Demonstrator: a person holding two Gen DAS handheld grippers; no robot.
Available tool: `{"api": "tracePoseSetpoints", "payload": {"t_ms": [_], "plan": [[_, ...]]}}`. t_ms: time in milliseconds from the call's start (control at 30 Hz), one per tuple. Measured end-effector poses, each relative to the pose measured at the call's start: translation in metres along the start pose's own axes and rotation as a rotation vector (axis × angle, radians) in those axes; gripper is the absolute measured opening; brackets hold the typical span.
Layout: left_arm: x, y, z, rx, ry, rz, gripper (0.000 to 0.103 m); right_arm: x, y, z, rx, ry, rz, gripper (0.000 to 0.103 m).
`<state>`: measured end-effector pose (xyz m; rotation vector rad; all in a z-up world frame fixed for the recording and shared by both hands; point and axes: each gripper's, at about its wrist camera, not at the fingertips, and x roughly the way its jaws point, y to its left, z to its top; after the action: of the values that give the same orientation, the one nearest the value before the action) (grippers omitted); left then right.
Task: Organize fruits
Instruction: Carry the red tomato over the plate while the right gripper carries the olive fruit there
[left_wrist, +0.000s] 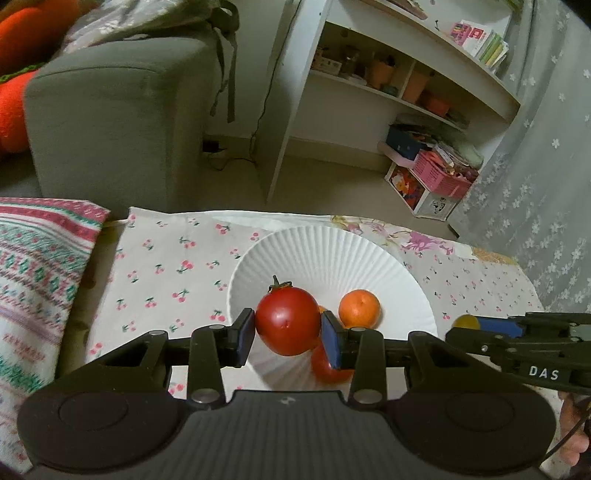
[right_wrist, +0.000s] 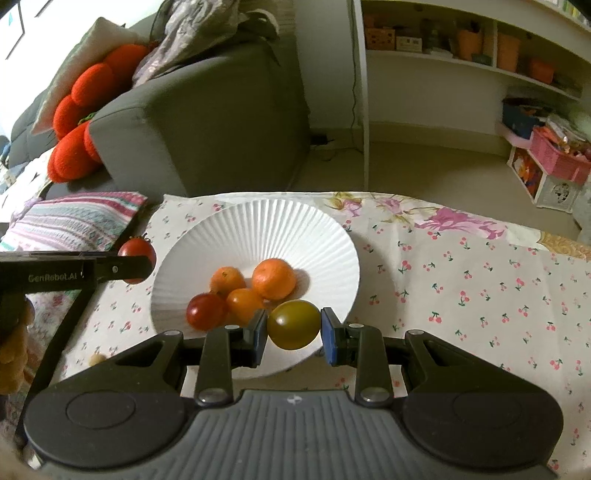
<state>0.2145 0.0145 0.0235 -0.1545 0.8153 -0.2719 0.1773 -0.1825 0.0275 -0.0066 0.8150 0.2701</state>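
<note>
A white ribbed plate (left_wrist: 325, 254) (right_wrist: 258, 229) sits on the cherry-print cloth. My left gripper (left_wrist: 288, 332) is shut on a red tomato (left_wrist: 288, 321) with a stem, held above the plate's near left side; it also shows in the right wrist view (right_wrist: 135, 249). My right gripper (right_wrist: 293, 328) is shut on a yellow-green tomato (right_wrist: 293, 325), held over the plate's near rim; it shows in the left wrist view (left_wrist: 466, 322). On the plate lie two oranges (right_wrist: 274, 277) (right_wrist: 226, 278), an orange tomato (right_wrist: 243, 304) and a red tomato (right_wrist: 205, 311).
A striped cushion (left_wrist: 37, 266) lies left of the cloth (right_wrist: 461, 295). Behind the table stand a grey sofa (right_wrist: 207, 122) with red pillows (right_wrist: 81, 110) and a white shelf unit (left_wrist: 388, 85) with a pink basket (left_wrist: 439, 173).
</note>
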Motion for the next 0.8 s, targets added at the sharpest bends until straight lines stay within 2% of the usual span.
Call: {"api": "tracePoseSetpoints", "payload": {"t_ms": [400, 667, 800], "plan": [[0.048, -0.016, 0.021, -0.002, 0.013, -0.061, 0.031, 0.023, 0.001, 0.007, -0.041, 0.003, -0.008, 0.028], [0.079, -0.026, 0.021, 0.028, 0.060, -0.050, 0.031, 0.041, 0.015, 0.004, -0.145, 0.031, -0.011, 0.027], [0.083, -0.031, 0.021, 0.052, 0.067, -0.050, 0.031, 0.046, 0.017, 0.005, -0.157, 0.036, -0.003, 0.027]]}}
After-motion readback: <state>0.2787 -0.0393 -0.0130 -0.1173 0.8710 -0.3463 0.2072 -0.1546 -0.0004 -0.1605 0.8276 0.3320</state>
